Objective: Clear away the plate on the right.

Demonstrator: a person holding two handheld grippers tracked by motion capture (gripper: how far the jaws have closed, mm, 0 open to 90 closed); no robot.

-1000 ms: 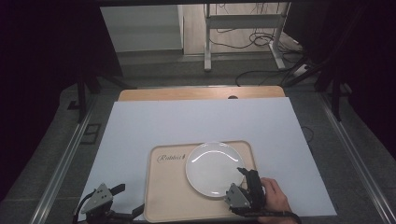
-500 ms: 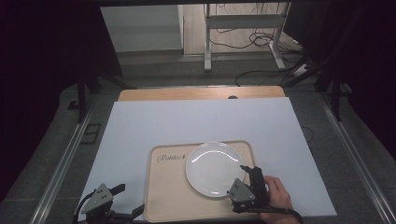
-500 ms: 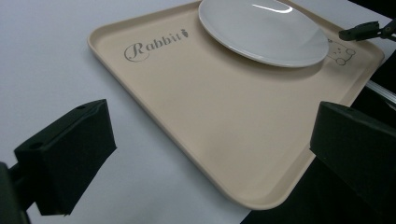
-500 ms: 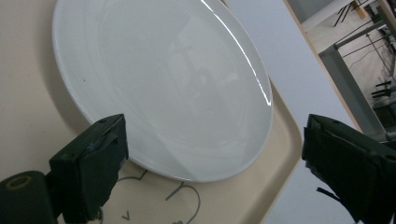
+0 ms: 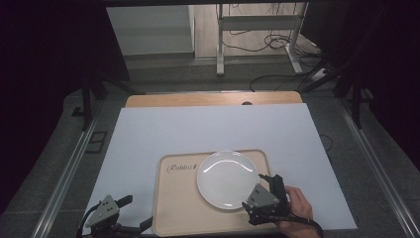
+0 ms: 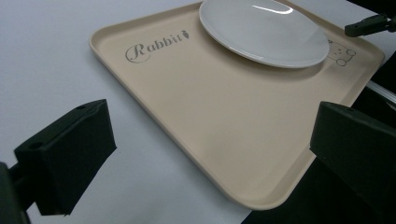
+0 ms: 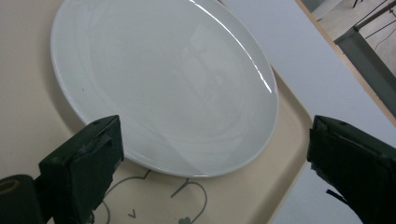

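A white plate (image 5: pixel 228 179) lies on the right half of a beige tray (image 5: pixel 178 210) printed with "Rabbit", near the table's front edge. My right gripper (image 5: pixel 254 191) is at the plate's near right rim, open, its jaws spread on either side of that rim. In the right gripper view the plate (image 7: pixel 163 79) lies just ahead of the open right gripper (image 7: pixel 215 172), over the tray (image 7: pixel 28 93). My left gripper (image 5: pixel 136 212) rests open at the tray's front left corner. From the left gripper (image 6: pixel 210 163) I see the tray (image 6: pixel 224 116) and plate (image 6: pixel 264 30).
A white sheet (image 5: pixel 208 129) covers the table, with a wooden strip (image 5: pixel 213 99) bare at the back. Metal rails (image 5: pixel 69 173) run along both sides. The table's front edge lies just below the tray. A desk frame and cables (image 5: pixel 257 39) stand beyond.
My right gripper has edged slightly up and right along the plate's near right rim. The left gripper, tray and plate have stayed put.
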